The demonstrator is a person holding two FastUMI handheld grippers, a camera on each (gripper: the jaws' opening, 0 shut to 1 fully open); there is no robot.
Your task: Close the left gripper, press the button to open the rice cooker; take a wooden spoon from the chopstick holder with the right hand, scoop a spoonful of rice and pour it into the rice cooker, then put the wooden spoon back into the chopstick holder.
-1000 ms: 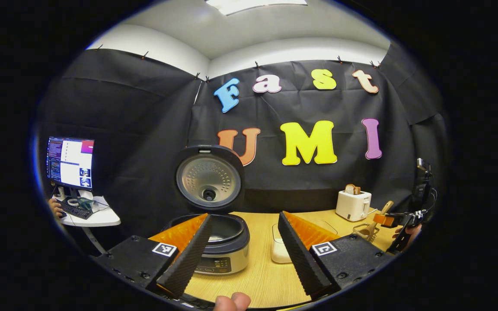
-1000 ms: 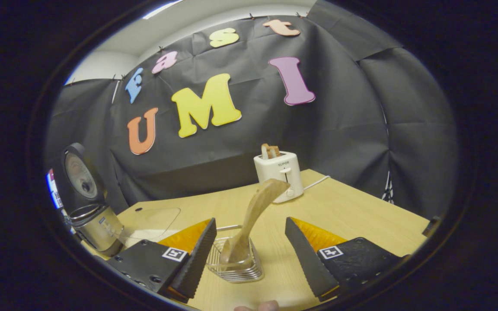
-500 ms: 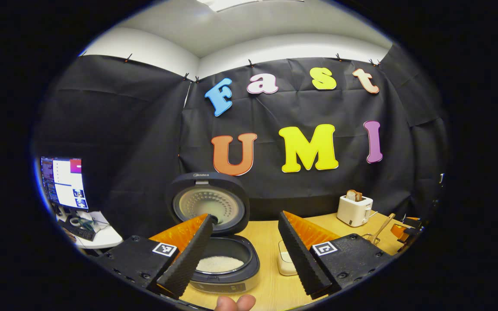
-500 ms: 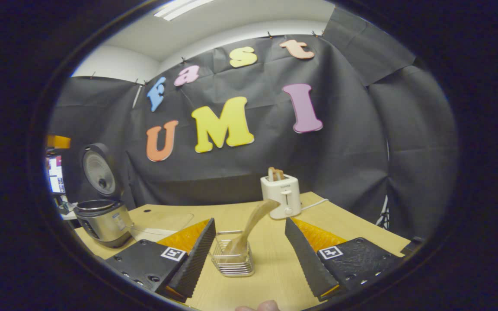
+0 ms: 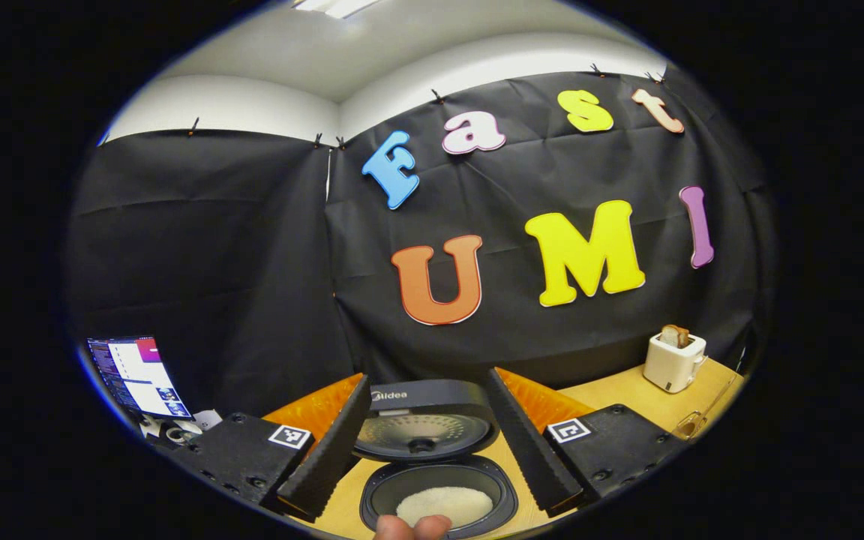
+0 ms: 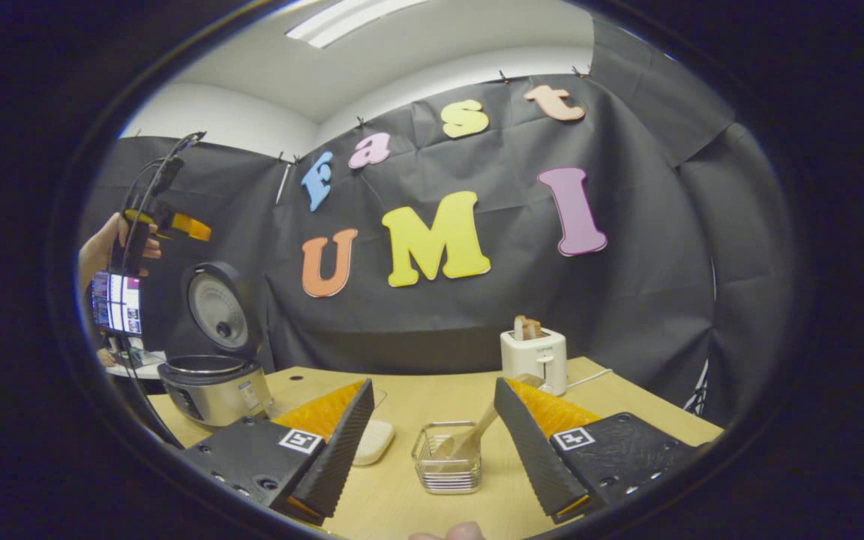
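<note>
Beside the open rice cooker [image 6: 211, 386] on the bench [image 6: 619, 409], wooden spoon [image 6: 469, 442] sits back in the chopstick holder [image 6: 447, 469], rice in pot. Both grippers' jaws apart, empty — task looks finished.

Both grippers' jaws apart, seemingly empty
</note>
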